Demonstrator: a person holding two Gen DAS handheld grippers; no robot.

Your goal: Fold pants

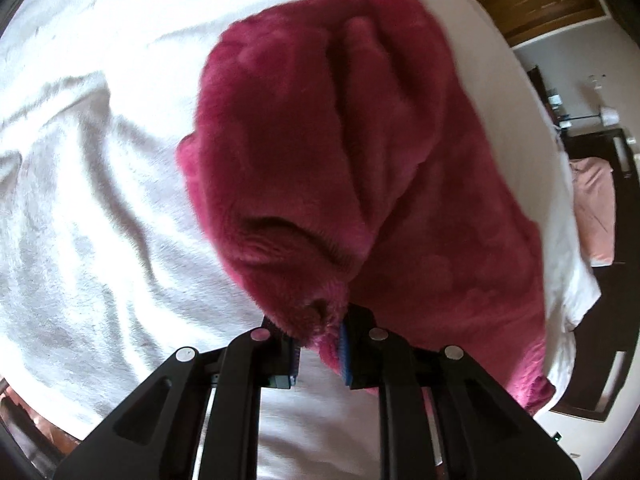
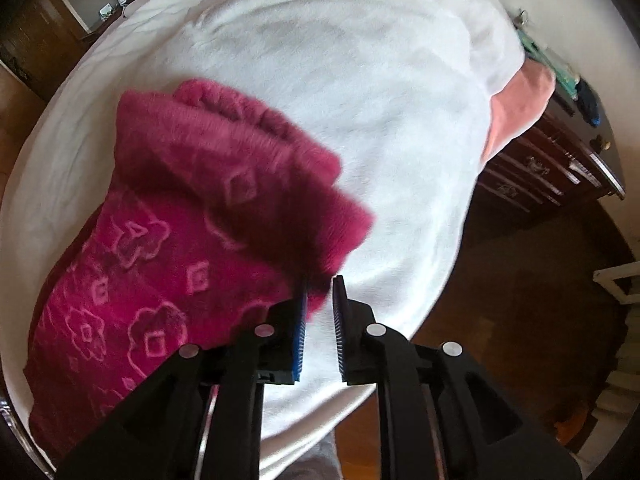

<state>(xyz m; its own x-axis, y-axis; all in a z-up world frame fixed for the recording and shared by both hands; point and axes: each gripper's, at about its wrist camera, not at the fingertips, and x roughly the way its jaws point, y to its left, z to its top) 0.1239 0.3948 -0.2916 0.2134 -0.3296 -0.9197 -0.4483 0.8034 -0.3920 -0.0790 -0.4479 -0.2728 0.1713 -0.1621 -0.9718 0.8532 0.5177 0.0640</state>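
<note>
- Left hand-held gripper (image 1: 320, 346): pointing steeply down at the bed, jaws only narrowly apart, a tuft of the pants (image 1: 320, 152) sits between the blue pads (image 1: 346, 354). Fabric touches the right pad; cannot tell if it's actually pinched.
- Right hand-held gripper (image 2: 320, 330): also pointing down, jaws narrowly apart, white blanket visible through the gap. Pants edge brushes the outer tip of the left finger (image 2: 299, 322), nothing gripped between the pads.
- Pants: magenta fleece with a lighter flower-and-square print, lying bunched on the white blanket (image 1: 80, 200). In the left wrist view the fabric heaps up from the fingertips toward the middle of the blanket. In the right wrist view the bulk lies left of the fingers, with a rolled, ribbed edge on its far side.
- Blanket: wrinkled, covers the bed, pants well inside its edges.
- Beyond the blanket: pink bedding (image 2: 520, 108) at the far right corner, dark wooden dresser (image 2: 552, 168) beside it, wood floor (image 2: 520, 280) below.
</note>
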